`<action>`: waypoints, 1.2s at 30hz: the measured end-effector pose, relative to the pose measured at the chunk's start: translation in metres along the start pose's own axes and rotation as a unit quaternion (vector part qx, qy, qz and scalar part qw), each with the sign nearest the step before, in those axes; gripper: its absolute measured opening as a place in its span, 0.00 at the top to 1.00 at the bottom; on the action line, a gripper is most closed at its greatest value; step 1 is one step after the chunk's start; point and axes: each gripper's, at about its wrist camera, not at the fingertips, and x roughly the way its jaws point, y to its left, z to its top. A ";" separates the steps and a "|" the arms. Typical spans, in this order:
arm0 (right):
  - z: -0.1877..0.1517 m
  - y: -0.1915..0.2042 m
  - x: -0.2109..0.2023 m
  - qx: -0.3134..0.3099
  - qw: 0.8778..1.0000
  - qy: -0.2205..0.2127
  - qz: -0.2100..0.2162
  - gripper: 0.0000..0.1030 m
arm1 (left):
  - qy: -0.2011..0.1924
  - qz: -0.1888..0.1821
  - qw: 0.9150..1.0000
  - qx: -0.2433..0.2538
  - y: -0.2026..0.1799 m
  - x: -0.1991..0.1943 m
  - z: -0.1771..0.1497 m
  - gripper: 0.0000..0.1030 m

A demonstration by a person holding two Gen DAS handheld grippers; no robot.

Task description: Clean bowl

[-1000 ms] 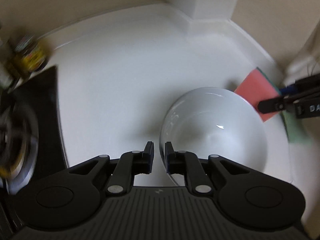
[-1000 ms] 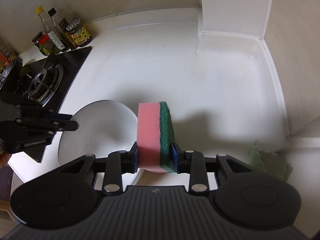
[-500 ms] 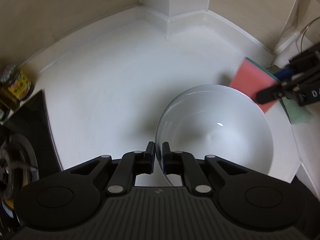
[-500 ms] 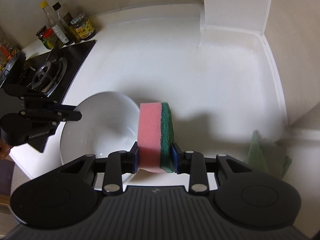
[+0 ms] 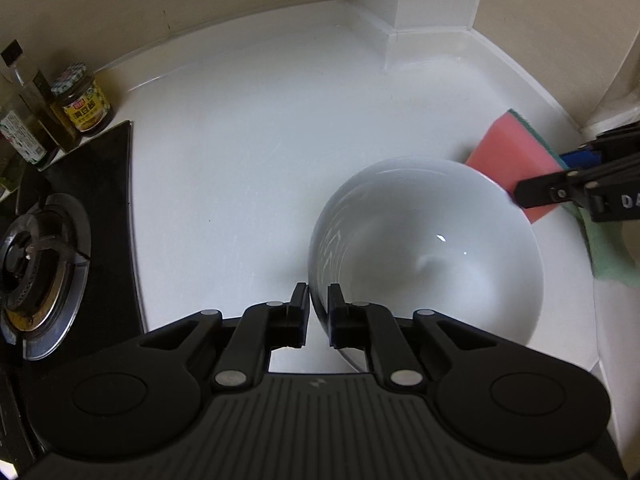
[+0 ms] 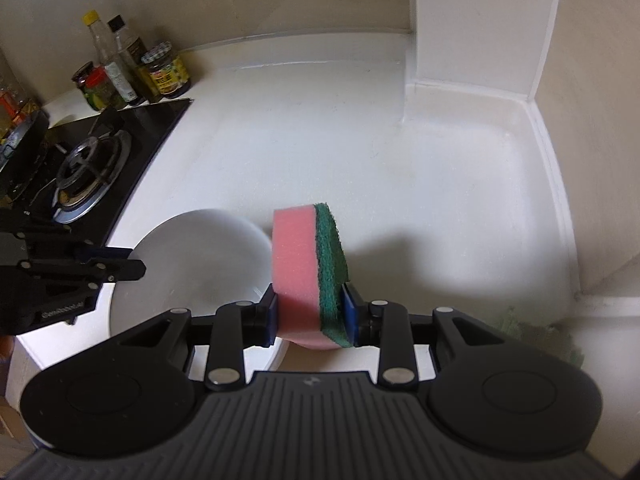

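The bowl (image 5: 432,248) is sitting at lower right of the left wrist view, on the white tabletop (image 5: 248,152), its white inside showing no dirt that I can make out. The left gripper (image 5: 319,304) is pinching the bowl's near rim, one finger outside the wall and one inside, probably to keep the bowl from sliding or turning while it is being wiped.

In the right wrist view the right gripper (image 6: 309,314) is squeezing a sponge (image 6: 308,268) at its lower end, so most of the pad is standing free above the fingers. The pink foam is facing the bowl (image 6: 200,256) and the green scourer is facing away. The sponge is hanging just beside the bowl's rim, not inside it; whether it is going in or coming out cannot be told.

A green cloth (image 5: 608,252) is lying at the right edge, a stove (image 5: 40,252) and jars (image 5: 82,100) at the left, well apart from the bowl.
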 end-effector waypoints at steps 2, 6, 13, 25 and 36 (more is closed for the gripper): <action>-0.002 0.003 -0.002 -0.012 1.000 0.009 0.002 0.73 | -0.003 0.002 1.000 0.009 0.000 0.002 0.002 0.93; -0.001 0.000 -0.003 -0.018 0.999 0.027 0.017 0.73 | -0.006 -0.003 1.000 0.015 0.001 0.004 0.007 0.93; 0.013 0.007 0.007 -0.045 0.999 0.012 -0.015 0.73 | -0.014 -0.016 1.000 0.019 0.005 0.006 0.014 0.93; -0.007 -0.009 -0.008 -0.002 1.000 0.007 0.003 0.73 | -0.008 -0.039 0.999 0.001 0.012 -0.009 0.000 0.91; 0.014 0.023 0.007 -0.106 0.992 0.001 -0.067 0.74 | -0.003 -0.056 0.998 0.014 0.019 0.015 0.037 0.94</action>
